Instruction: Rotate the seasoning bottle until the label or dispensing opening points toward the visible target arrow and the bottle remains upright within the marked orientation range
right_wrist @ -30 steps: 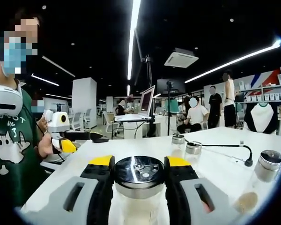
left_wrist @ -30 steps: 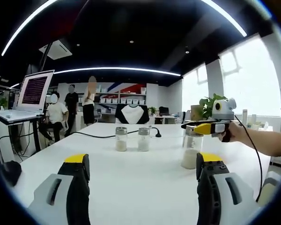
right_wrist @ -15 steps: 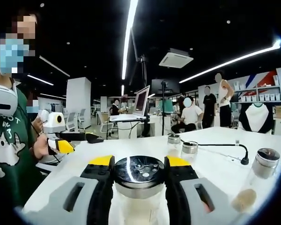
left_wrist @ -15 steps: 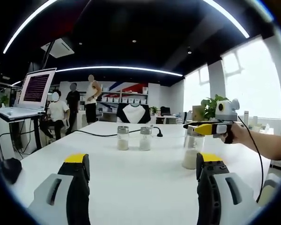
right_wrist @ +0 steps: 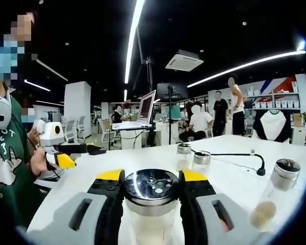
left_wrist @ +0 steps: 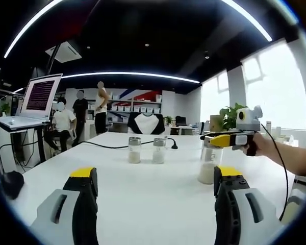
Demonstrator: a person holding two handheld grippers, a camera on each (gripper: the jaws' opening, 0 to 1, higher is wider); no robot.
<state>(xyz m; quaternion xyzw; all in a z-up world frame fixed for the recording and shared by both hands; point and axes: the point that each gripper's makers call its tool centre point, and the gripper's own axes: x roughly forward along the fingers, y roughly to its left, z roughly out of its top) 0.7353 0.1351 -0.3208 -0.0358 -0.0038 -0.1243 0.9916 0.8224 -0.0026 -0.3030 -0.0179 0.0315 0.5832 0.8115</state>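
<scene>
Right gripper [right_wrist: 151,204] pinches the lid of the upright seasoning bottle [right_wrist: 151,191] on the white table [left_wrist: 143,194], mid-turn by appearance; left gripper [left_wrist: 152,204] hangs spread and empty; no target arrow discernible, so remaining rotation cannot be judged.

My right gripper [right_wrist: 151,194] closes its yellow-tipped jaws on the silver cap of the seasoning bottle [right_wrist: 151,190], one jaw pressed to each side, seen in the right gripper view. In the left gripper view, my right hand [left_wrist: 260,145] grips the tool's handle, forearm reaching in from the right. My left gripper [left_wrist: 155,189] hangs level with its jaws spread wide apart, gripping nothing; my left hand [right_wrist: 38,161] holds it.
</scene>
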